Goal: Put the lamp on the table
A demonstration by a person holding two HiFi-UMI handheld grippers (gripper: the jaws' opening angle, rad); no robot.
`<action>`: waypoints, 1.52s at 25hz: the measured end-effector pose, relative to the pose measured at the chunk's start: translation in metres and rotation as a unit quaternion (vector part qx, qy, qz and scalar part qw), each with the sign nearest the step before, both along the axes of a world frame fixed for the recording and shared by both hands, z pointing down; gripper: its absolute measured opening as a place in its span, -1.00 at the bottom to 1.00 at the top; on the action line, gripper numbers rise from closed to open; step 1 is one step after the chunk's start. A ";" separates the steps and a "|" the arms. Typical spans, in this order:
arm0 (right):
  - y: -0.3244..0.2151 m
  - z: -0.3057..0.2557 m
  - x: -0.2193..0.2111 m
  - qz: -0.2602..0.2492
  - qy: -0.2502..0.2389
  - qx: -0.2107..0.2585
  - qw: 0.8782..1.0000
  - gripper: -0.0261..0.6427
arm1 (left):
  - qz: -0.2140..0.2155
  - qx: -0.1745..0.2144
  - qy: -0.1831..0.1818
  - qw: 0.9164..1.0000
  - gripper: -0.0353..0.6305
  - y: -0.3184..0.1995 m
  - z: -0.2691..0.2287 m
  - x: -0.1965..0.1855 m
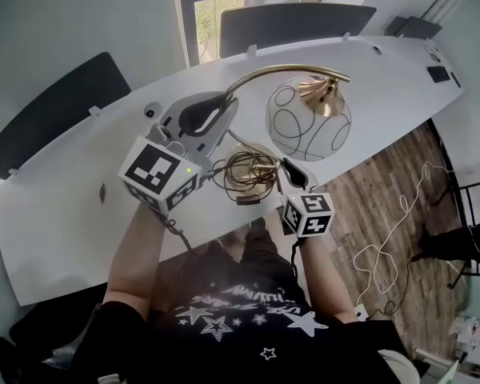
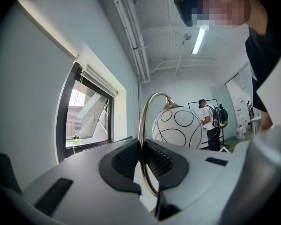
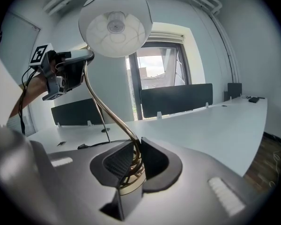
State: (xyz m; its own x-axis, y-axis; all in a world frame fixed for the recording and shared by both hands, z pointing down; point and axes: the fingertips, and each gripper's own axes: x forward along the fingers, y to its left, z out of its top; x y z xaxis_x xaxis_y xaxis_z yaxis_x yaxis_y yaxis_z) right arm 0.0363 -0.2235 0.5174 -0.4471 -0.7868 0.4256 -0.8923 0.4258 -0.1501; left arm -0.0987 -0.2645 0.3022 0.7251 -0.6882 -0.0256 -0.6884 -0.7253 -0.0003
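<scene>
**Head view:** lamp is held w/ both tools over the near edge of the desk. Left tool sits high on the curved arm, right tool low at the base. Can't tell if the base touches the desk yet. To do it well, imo: lower both tools together, land the base flat and well in from the edge. The shade looks top-heavy, so free the upper grip only once the lamp stands alone.

**Left gripper view:** ribbed black pads are clamped on the thin arm, which is polished brass, round in section and slippery-looking. It loops up and over to the shade, a white frosted globe w/ black circle outlines, prob. glass, so no knocks.

**Right gripper view:** pads are closed on the lower stem, just above a smooth brass collar w/ brass wire loops around it. The shade hangs overhead, open underside showing. The desk beyond is smooth matte white.
</scene>
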 end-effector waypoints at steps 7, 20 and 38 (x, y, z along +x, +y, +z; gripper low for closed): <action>-0.013 0.015 -0.001 -0.043 -0.014 0.001 0.999 -0.79 | -0.024 0.009 -0.013 1.000 -0.78 0.002 0.011 0.003; -0.012 0.026 -0.006 -0.135 -0.002 0.012 0.991 -0.78 | -0.120 0.015 -0.050 0.991 -0.78 0.037 0.026 -0.005; -0.017 0.016 -0.008 -0.194 -0.016 -0.003 0.981 -0.78 | -0.184 0.002 -0.079 0.980 -0.78 0.052 0.009 0.006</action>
